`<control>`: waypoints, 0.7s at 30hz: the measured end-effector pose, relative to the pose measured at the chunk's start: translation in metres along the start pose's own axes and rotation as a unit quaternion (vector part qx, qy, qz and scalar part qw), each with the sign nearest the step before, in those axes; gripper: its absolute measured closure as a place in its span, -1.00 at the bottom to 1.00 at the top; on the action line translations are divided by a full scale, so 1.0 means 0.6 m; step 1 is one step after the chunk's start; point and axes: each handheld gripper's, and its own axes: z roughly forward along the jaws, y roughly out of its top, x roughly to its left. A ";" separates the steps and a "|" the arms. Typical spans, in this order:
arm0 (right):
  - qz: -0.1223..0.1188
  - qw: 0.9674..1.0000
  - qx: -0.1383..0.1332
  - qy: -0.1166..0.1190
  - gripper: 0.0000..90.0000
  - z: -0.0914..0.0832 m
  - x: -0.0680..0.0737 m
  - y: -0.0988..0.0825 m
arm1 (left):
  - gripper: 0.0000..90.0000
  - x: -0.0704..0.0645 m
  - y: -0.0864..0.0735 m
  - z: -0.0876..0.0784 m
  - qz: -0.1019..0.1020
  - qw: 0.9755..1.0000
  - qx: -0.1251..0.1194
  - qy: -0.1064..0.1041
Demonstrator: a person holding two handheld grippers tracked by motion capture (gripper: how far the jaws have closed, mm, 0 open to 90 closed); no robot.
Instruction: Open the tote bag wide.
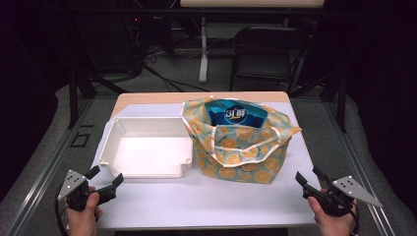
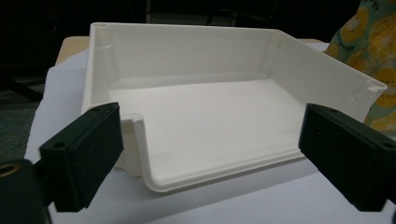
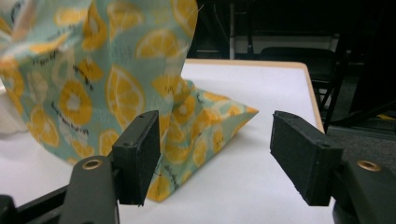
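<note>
On the white-topped table (image 1: 206,201), a soft cloth tote bag printed with orange slices on pale green (image 1: 241,147) stands just right of centre with its mouth open upward, and a blue plastic-wrapped pack with white lettering (image 1: 236,115) sits inside it, its top showing above the rim. Touching or nearly touching the bag's left side is a shallow white plastic tray (image 1: 145,150) with a low front lip, lying with its long axis across the table. The left gripper (image 1: 105,181) hovers near the table's front edge at about seven o'clock from the tray, jaws spread and holding nothing; in the left gripper view the tray's front lip (image 2: 219,172) lies straight ahead between the two black pads. The right gripper (image 1: 309,178) waits at about four o'clock from the bag, also released and empty, and in the right gripper view the bag's near lower corner (image 3: 187,135) lies ahead and to the left of the gap. The right hand looks the nearer one to the bag, the left to the tray; reaching the pack probably means coming from above into the open mouth.
</note>
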 end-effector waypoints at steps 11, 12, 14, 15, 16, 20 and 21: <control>-0.016 1.000 -0.015 0.021 -0.10 0.011 0.025 0.066 | -0.57 -0.079 0.062 0.020 0.022 0.999 -0.012 -0.038; -0.013 0.999 -0.017 0.025 -0.10 0.012 0.025 0.073 | -0.57 -0.088 0.068 0.025 0.028 0.999 -0.012 -0.039; -0.017 0.999 -0.020 0.025 -0.09 0.019 0.033 0.092 | -0.55 -0.107 0.079 0.037 0.036 0.998 -0.010 -0.043; -0.017 0.999 -0.020 0.025 -0.09 0.019 0.033 0.092 | -0.55 -0.117 0.084 0.042 0.041 0.998 -0.010 -0.046; -0.026 0.999 -0.013 0.027 -0.10 0.025 0.044 0.101 | -0.53 -0.126 0.089 0.047 0.047 0.998 -0.010 -0.050; -0.031 0.999 -0.016 0.037 -0.12 0.029 0.058 0.109 | -0.44 -0.157 0.113 0.067 0.050 0.995 -0.018 -0.085; -0.032 0.998 -0.017 0.042 -0.15 0.030 0.062 0.112 | -0.40 -0.163 0.120 0.072 0.052 0.994 -0.020 -0.098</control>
